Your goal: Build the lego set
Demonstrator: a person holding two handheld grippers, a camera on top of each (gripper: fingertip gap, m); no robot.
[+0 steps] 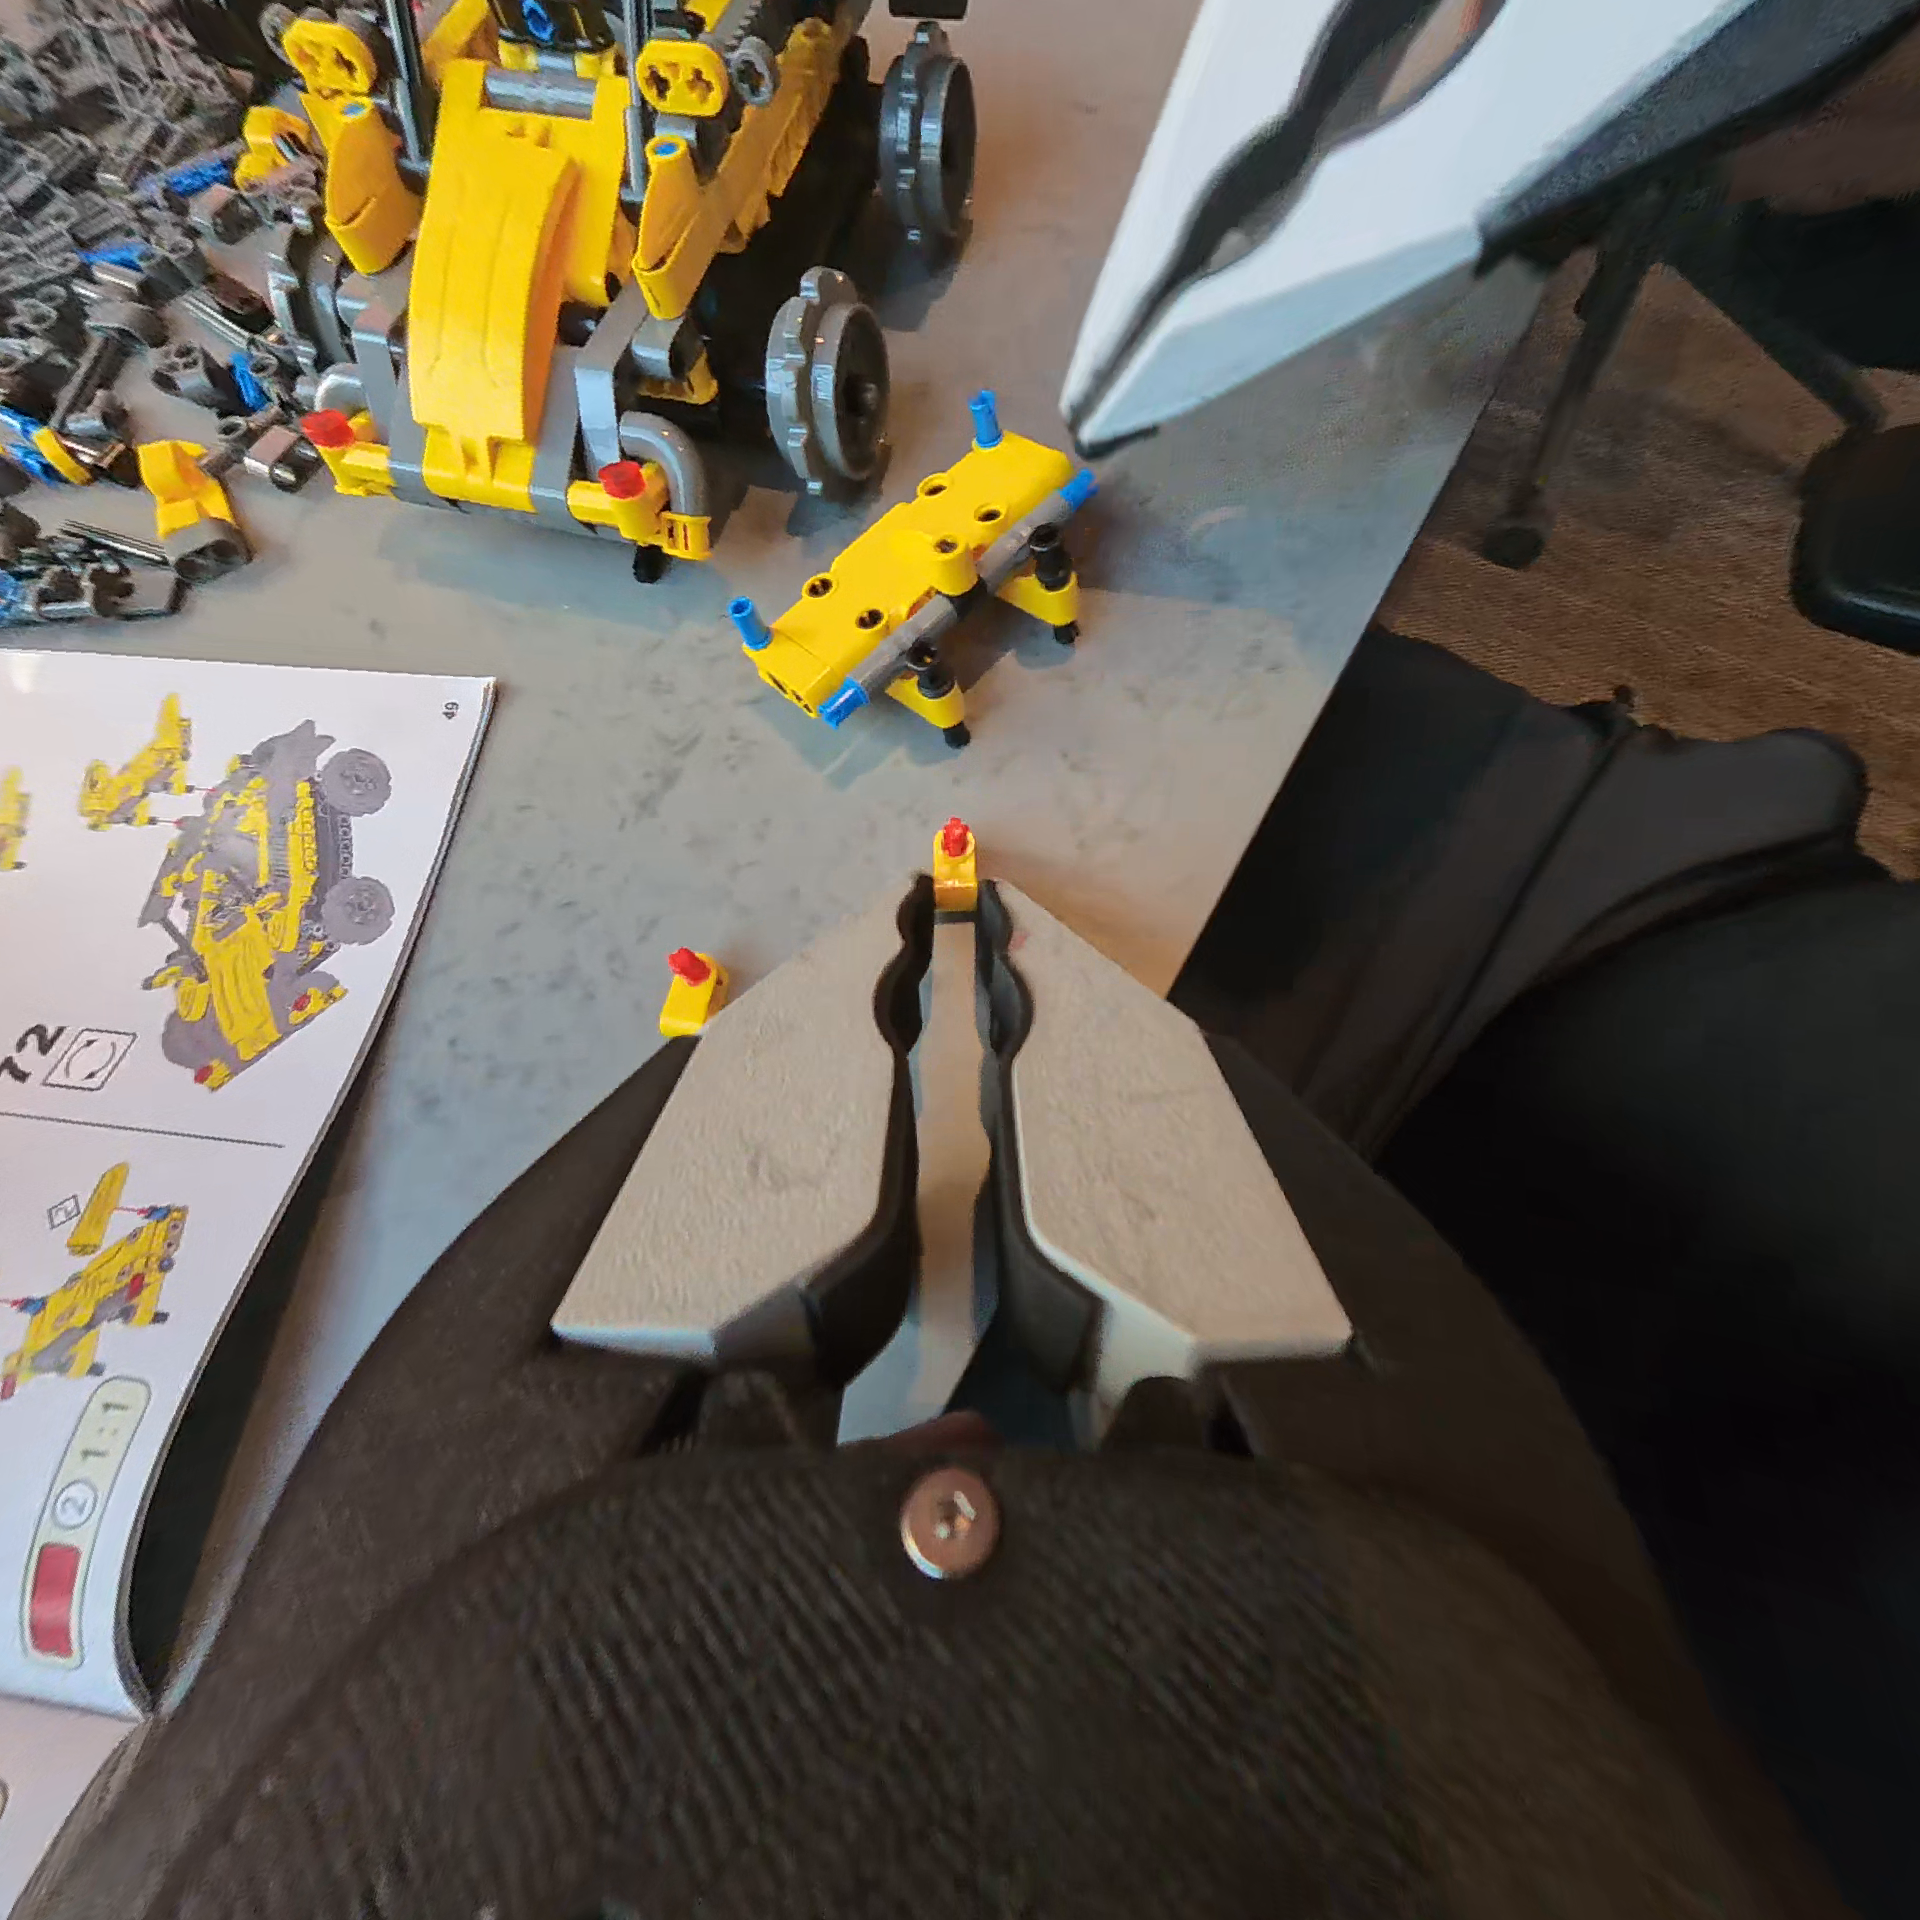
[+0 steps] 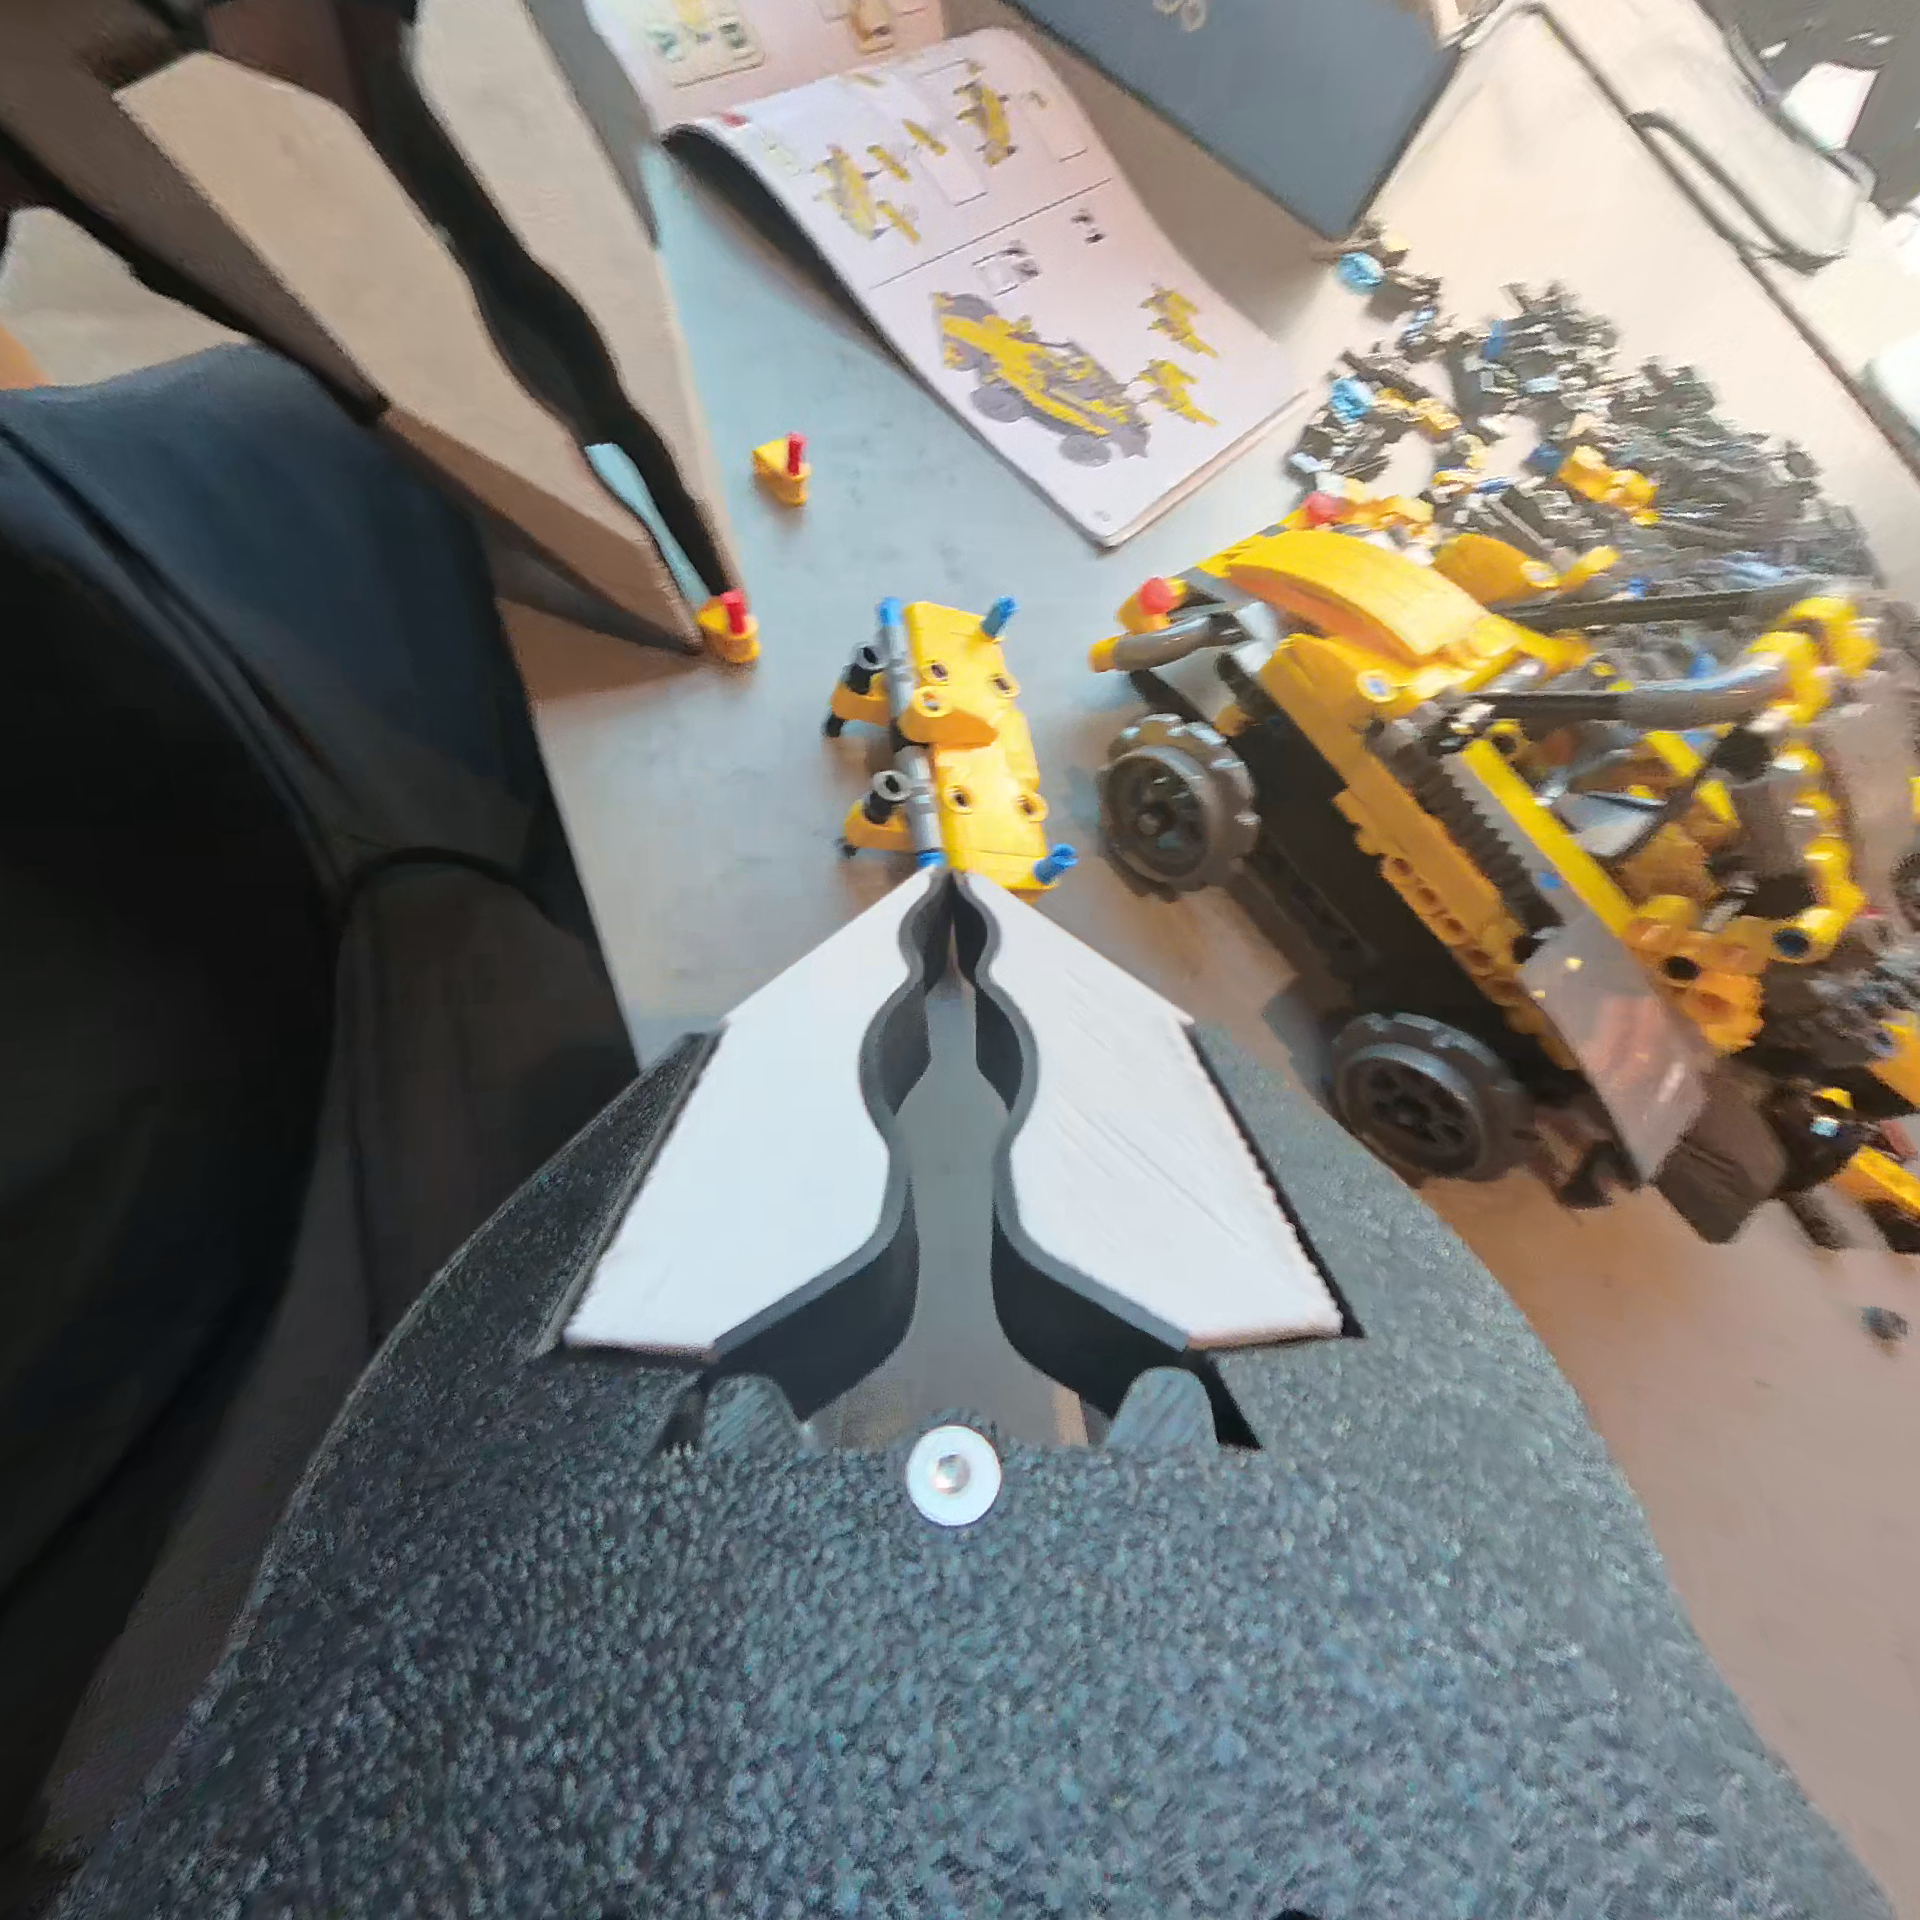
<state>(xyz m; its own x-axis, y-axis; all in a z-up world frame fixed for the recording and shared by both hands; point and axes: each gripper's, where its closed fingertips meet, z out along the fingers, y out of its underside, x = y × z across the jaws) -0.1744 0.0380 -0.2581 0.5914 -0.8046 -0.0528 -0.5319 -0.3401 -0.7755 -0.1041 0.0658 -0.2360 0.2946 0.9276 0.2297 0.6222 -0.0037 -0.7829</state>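
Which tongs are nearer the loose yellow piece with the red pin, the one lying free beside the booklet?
Left. The left tongs, shut on a matching piece, sit just beside the loose yellow piece. The right tongs are farther off, closed at the yellow beam assembly.

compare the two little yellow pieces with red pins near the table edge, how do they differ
The held yellow piece sits pinched between the left gripper's tips; the loose yellow piece lies free on the grey table, touching nothing. The held one is nearer the table edge, the loose one nearer the instruction booklet. Both are small and yellow with a red pin.
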